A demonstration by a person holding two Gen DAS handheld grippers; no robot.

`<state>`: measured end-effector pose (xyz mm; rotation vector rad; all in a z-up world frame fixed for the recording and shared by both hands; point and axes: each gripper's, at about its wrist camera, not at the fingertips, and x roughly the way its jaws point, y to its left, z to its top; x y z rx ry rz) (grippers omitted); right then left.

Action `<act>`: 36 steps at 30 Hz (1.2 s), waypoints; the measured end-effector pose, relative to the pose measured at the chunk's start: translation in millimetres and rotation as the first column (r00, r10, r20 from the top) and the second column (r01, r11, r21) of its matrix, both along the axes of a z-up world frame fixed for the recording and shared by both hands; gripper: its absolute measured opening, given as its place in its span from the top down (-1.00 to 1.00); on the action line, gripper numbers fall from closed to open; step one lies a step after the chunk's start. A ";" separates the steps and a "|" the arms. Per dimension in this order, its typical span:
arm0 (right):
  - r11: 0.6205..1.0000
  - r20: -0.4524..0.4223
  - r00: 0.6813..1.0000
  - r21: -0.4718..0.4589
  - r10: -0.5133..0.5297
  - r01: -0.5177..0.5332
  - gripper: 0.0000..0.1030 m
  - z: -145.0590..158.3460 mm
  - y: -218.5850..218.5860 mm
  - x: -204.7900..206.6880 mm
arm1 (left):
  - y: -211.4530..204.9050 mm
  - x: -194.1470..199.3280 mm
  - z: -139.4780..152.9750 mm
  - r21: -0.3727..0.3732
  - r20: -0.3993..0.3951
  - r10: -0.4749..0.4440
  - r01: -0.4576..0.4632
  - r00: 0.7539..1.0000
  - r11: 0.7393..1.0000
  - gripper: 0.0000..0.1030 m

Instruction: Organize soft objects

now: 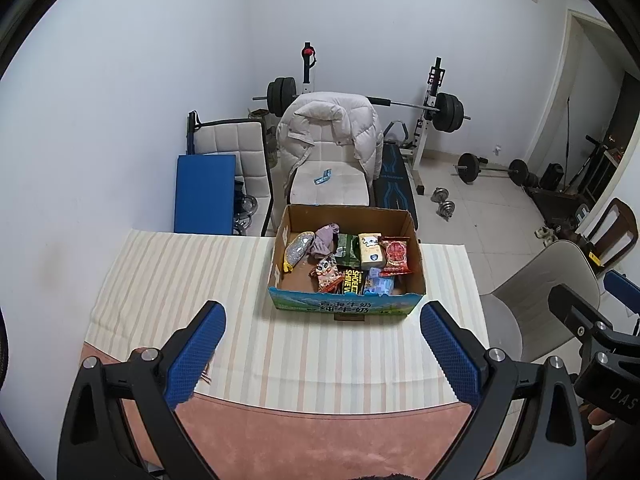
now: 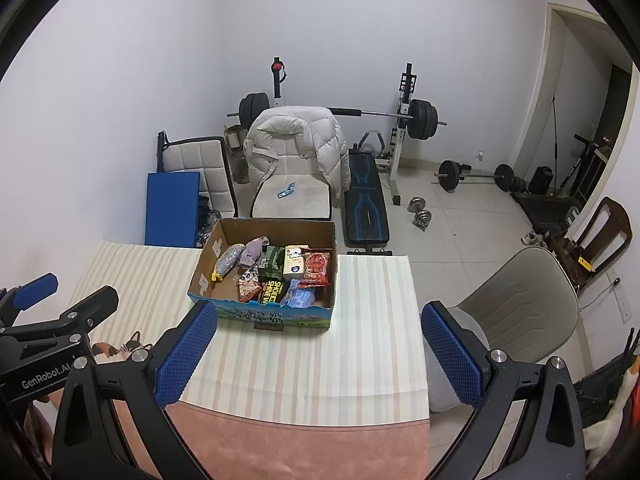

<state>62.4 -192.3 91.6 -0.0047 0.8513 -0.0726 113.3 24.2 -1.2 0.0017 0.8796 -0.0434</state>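
An open cardboard box (image 1: 416, 276) stands at the far edge of the striped tablecloth (image 1: 180, 280); it also shows in the right wrist view (image 2: 208, 256). Inside lie several soft items: a sequined pouch (image 1: 298, 250), a purple cloth (image 1: 325, 238), a green pack (image 1: 347, 250), a cream pack (image 1: 370, 254), a red snack bag (image 1: 395, 256), a cartoon snack bag (image 1: 326, 274) and a blue pack (image 1: 380, 282). My left gripper (image 1: 320, 344) is open and empty, well short of the box. My right gripper (image 2: 318, 344) is open and empty, also short of the box.
A chair with a white puffer jacket (image 1: 328, 132) stands behind the table. A grey chair (image 2: 520, 312) stands to the right. A barbell rack (image 1: 436, 108), weight bench (image 2: 366, 208) and dumbbells (image 2: 420, 208) stand on the floor beyond. A blue pad (image 1: 204, 196) leans at left.
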 end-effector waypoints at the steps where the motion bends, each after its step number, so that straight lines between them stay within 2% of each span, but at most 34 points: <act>1: 1.000 -0.001 1.000 0.003 0.000 0.000 -1.00 -0.3 0.6 0.0 | -0.4 -0.4 0.5 0.000 0.001 0.000 0.000 1.000 1.000 -0.94; 36: 1.000 0.016 1.000 -0.012 -0.011 0.011 -1.00 0.1 -2.6 -1.8 | -0.2 0.4 2.8 0.000 0.014 0.001 -0.001 1.000 1.000 -0.94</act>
